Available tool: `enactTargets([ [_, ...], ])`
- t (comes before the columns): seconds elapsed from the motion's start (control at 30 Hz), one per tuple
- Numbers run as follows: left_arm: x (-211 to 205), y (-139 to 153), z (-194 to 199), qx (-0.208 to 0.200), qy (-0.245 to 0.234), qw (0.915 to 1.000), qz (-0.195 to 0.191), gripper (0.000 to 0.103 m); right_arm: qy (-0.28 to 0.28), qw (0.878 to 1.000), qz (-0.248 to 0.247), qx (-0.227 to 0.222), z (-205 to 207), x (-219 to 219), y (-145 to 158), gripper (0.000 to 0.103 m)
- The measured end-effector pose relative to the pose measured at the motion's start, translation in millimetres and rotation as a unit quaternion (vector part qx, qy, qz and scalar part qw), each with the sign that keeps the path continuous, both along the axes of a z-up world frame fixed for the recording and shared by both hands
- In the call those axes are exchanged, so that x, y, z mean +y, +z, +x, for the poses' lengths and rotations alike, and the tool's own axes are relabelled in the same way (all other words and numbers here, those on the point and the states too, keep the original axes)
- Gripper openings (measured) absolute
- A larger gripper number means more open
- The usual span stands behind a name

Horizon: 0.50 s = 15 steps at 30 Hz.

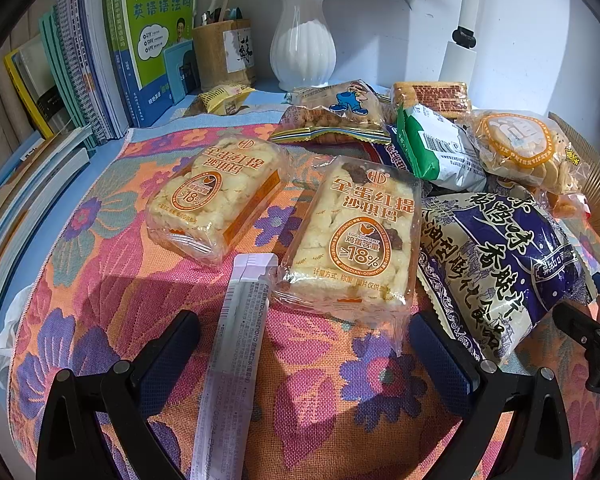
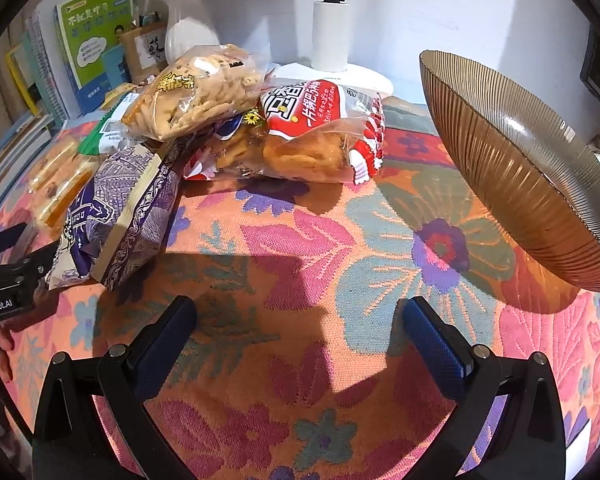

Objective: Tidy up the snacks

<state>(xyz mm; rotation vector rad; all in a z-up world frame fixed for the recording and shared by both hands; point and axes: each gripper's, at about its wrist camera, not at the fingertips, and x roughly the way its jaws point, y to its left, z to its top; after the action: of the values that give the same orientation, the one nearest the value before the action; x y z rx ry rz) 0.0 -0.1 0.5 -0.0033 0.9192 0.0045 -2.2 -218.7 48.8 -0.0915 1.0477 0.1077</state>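
Both grippers, left gripper (image 1: 304,344) and right gripper (image 2: 300,332), are held wide apart and empty. The nearest cake pack (image 1: 352,236) lies just ahead on the cloth (image 1: 100,248); it should be pinched across its width, gently. The ribbed bowl (image 2: 512,160) stands further right.

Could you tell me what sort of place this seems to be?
Probably a study desk at home: books stand along the wall beside a pen holder and vase, with snacks on a floral cloth.
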Motion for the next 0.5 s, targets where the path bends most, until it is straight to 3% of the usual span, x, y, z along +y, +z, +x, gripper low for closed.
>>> enactTargets([
  [0.5,0.0,0.0,0.0,0.0,0.0,1.0,0.0,0.103,0.0,1.0,0.001,-0.001,-0.7,-1.8,-0.7,0.103],
])
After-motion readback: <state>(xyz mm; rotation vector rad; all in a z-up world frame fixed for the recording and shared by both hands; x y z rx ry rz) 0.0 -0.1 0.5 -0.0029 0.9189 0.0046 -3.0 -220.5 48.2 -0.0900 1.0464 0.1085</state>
